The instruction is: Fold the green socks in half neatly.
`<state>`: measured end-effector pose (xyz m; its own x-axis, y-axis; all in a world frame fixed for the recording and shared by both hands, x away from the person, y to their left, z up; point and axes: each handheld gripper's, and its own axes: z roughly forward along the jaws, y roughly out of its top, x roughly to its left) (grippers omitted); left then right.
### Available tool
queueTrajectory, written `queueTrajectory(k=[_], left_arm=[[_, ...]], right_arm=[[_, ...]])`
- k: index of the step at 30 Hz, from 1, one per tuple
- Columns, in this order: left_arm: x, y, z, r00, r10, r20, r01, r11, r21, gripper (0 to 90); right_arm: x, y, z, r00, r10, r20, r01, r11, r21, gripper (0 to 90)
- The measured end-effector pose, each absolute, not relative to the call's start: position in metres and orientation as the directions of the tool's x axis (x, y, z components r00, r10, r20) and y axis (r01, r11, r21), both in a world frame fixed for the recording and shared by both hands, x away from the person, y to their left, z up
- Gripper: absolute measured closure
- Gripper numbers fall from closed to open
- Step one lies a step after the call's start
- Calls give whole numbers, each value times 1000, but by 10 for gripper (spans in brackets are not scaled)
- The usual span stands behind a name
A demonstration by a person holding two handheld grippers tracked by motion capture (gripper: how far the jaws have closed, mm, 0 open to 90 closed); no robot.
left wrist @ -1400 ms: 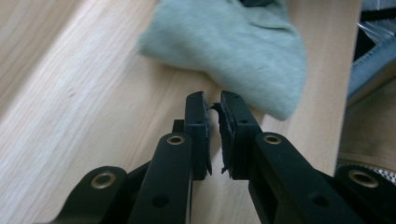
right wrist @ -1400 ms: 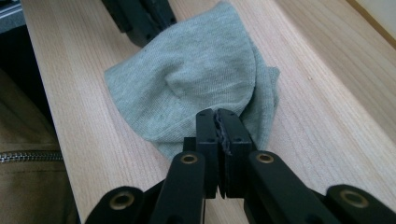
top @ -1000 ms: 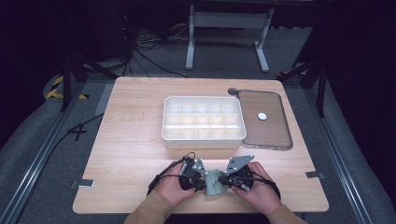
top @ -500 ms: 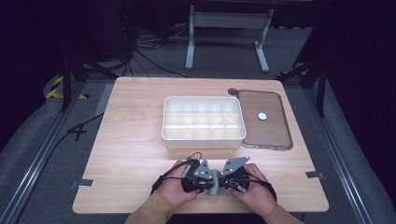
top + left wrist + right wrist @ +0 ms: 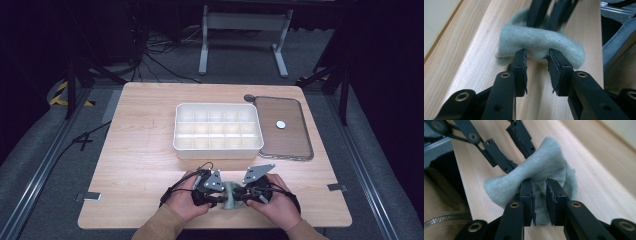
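Both grippers' jaws have just been opening around the small grey-green knitted cloth near the table's near edge, left gripper spread clear, right gripper loosely straddling a fold; re-pinching deeper seems wise.

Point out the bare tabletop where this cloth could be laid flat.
Bare wood lies left of the white compartmented plastic box, out to the light wooden table edge, and in the strip before the box. Crowded: the near edge, where both grippers meet at the grey-green cloth.
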<state>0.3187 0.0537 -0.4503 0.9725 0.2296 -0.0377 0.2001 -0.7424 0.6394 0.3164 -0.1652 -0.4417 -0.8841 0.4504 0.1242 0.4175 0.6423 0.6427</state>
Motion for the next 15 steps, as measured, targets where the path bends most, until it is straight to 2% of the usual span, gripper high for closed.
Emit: queueTrajectory(k=[3, 7, 9, 15], left_arm=[[319, 53, -450, 973, 227, -41, 200, -738, 644, 683], [319, 51, -451, 975, 217, -41, 193, -745, 639, 683], [319, 50, -452, 975, 217, -39, 192, -745, 639, 683], [317, 48, -450, 976, 217, -28, 184, -742, 645, 682]], right_arm=[[321, -189, -428, -849, 506, 151, 468, 587, 661, 757], [333, -214, -436, -793, 583, 180, 556, 569, 605, 803], [335, -214, -444, -795, 576, 192, 565, 587, 579, 827], [331, -199, -447, -827, 528, 193, 531, 620, 579, 848]])
